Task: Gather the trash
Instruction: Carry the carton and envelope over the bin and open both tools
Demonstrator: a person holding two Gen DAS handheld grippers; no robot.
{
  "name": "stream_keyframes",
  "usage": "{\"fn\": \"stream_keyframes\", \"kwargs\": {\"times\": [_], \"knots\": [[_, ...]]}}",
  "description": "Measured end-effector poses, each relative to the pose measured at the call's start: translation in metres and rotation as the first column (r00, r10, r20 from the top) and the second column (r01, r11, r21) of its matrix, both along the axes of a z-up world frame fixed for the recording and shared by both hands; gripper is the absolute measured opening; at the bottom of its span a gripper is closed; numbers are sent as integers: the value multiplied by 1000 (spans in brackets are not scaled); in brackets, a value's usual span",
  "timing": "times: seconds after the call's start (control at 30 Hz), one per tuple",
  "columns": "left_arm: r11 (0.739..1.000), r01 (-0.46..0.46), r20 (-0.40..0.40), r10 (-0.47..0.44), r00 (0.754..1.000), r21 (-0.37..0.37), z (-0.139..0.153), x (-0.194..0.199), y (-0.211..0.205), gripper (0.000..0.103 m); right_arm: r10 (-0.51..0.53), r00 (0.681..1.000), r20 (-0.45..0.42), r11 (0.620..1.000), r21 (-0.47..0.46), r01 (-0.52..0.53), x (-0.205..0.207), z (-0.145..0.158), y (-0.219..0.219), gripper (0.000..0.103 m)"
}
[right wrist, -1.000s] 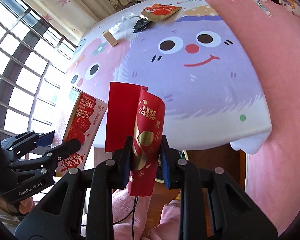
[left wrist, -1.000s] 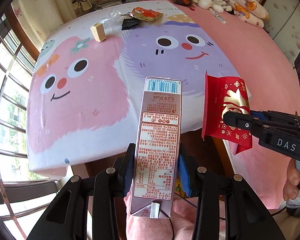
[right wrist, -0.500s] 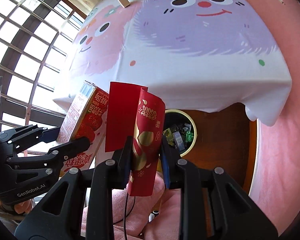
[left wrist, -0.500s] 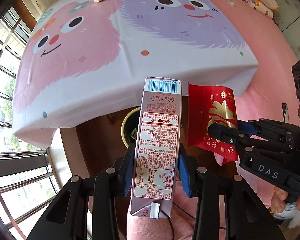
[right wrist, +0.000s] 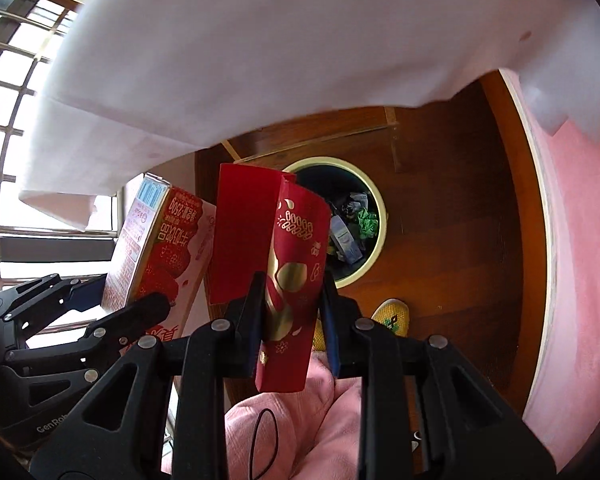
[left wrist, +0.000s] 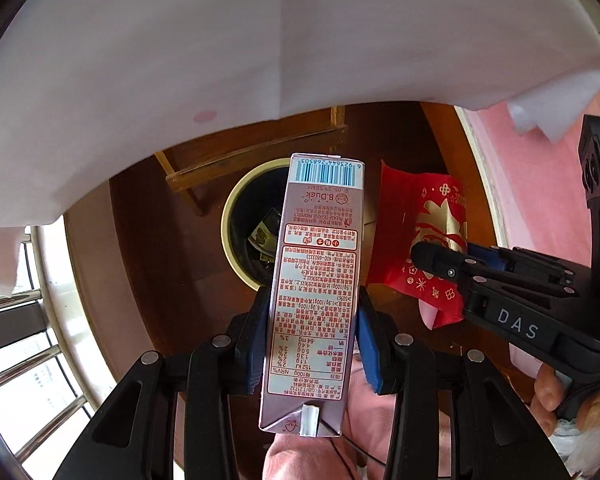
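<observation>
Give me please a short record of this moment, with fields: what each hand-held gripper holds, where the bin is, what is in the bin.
left hand-held gripper: shut on milk carton
right hand-held gripper: shut on red packet
trash bin: on the wooden floor, below both items, near the hanging white sheet
bin contents: mixed wrappers, one green piece

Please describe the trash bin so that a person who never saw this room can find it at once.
Look under the hanging edge of the white bedsheet, down at the dark wooden floor. There stands the trash bin: round, with a pale cream rim and a dark inside holding crumpled wrappers. It is the only round open container there.
</observation>
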State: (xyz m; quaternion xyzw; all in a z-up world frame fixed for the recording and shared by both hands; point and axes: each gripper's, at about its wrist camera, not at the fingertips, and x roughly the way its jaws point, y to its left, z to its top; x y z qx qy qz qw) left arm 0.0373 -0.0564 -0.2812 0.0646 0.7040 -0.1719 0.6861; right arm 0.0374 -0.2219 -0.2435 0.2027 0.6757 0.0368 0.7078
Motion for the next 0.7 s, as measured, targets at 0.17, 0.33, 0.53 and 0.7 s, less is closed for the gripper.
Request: {"fn": "stream_keyframes", "kwargs": {"times": [0.17,0.33,0.53,0.7], "knots": [[1000,-26,-22,26,999,0,-73,9,-2,39,-38,999,-30,999,-14,38,0,-77,1,22],[999,-41,-13,41,999,-1,-123,19,-7,39,-43,998,-48,998,-42,41,9,-143,5,23],[999,-46,14,46,999,5,-153,29,-1,41,-34,997,-65,998,-49,31,19,-205,13,23],[999,-53,26,53,998,1,-160,27,12,66,-21,997,-72,999,-48,18,24,-223,20,34]]}}
